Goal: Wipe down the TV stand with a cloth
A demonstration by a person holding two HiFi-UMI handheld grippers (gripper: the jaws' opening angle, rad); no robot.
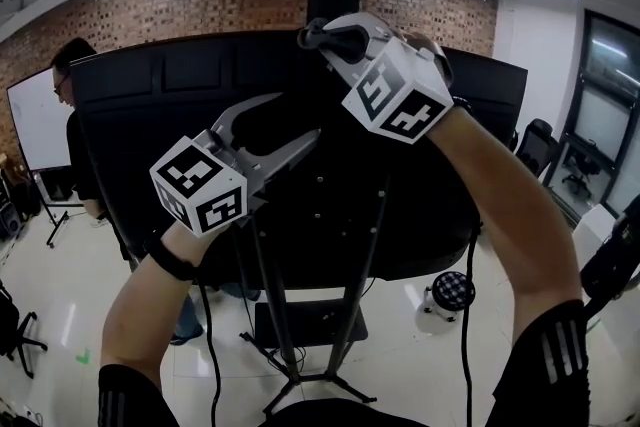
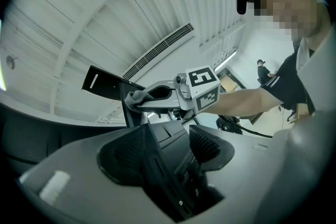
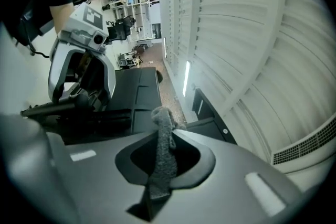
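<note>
**Two grippers up against the back of the TV**

Both forearms reach up from the lower edge of the head view. The left gripper (image 1: 298, 115) is the lower one. Its jaws are spread, and its own view shows a dark edge of the TV's back running up between them; whether either pad touches that edge cannot be told. The right gripper (image 1: 318, 37) sits higher, at the top edge of the TV (image 1: 150, 105). Its jaws are pinched on the grey cloth (image 3: 165, 149), which stands up out of them in a rumpled strip. The black TV hangs on the TV stand (image 1: 310, 325), whose slanted poles run down to a dark shelf and splayed feet on the pale tiled floor (image 1: 60, 295). Past the TV's left edge a person (image 1: 80, 145) stands beside a whiteboard (image 1: 40, 125). A brick wall (image 1: 200, 0) closes the room behind.
</note>
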